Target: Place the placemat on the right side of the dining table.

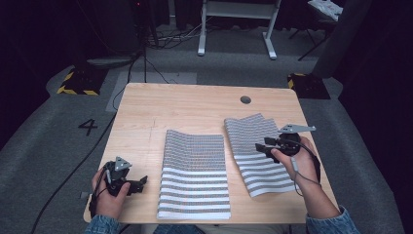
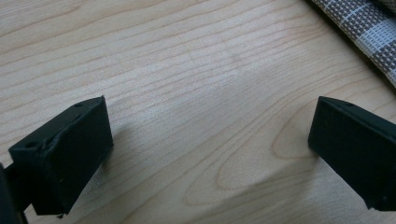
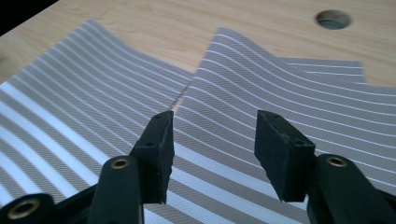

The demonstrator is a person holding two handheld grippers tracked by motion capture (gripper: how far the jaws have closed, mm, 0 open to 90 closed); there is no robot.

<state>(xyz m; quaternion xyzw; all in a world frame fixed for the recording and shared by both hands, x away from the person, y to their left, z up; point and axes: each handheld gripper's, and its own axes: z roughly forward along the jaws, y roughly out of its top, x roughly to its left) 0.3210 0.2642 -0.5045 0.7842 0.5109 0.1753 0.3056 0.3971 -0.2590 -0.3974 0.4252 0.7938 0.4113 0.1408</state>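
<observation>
Both grippers, left (image 1: 138, 184) and right (image 1: 259, 146), have their jaws spread and hold nothing, so the two striped mats (image 1: 195, 175) seem not yet handled.

Two grey-and-white striped placemats lie flat on the wooden tabletop (image 1: 146, 112). The left placemat (image 1: 195, 175) sits square at the middle, reaching almost to the near edge. The right placemat (image 1: 253, 141) lies just beside it, turned slightly askew, toward the right edge.
</observation>
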